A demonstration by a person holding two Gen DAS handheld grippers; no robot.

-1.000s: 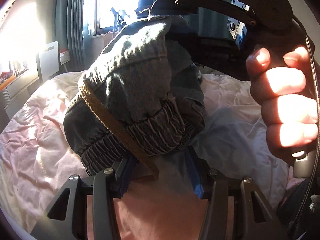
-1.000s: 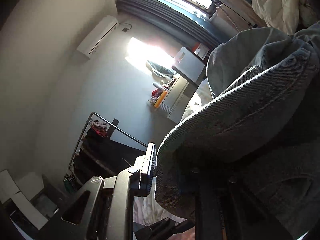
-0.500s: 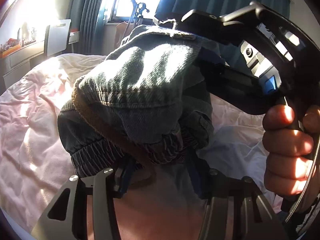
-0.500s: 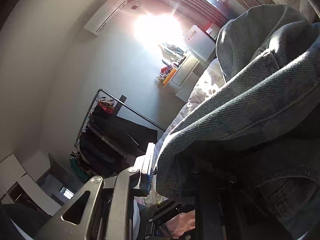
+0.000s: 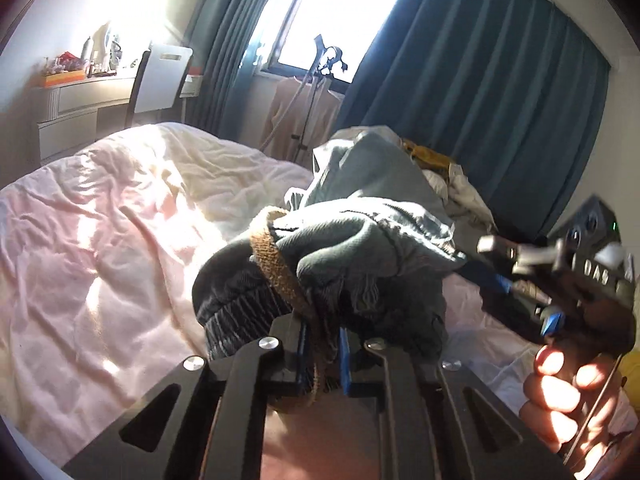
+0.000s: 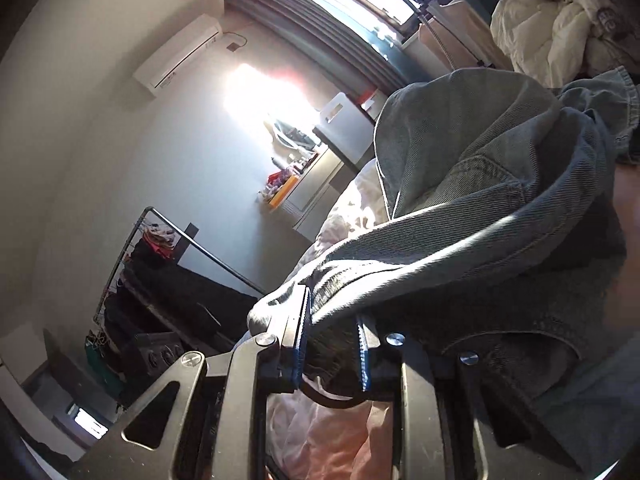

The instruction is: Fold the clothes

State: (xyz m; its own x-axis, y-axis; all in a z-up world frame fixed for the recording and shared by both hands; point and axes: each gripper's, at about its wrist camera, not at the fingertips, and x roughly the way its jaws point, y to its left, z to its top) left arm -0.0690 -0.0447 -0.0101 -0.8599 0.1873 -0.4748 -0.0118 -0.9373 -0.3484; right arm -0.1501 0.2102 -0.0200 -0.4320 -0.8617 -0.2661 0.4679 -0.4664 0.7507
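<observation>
Denim trousers point(image 5: 360, 248) lifted clear of the pink-sheeted bed point(image 5: 100, 240), bunched between both tools. Left gripper point(image 5: 323, 354) closing on the elastic waistband and its brown drawstring point(image 5: 276, 264), pads already pinching the cord. Right gripper point(image 6: 332, 344) clamped on a denim fold, opening slightly. Step in hand, by judgement: taking hold and raising the garment for spreading. Next move: drawing the two grips apart to stretch the waistband flat, then lowering onto the sheet.

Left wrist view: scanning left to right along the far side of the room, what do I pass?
Desk → white chair → window with a stand before it → dark teal curtain.
</observation>
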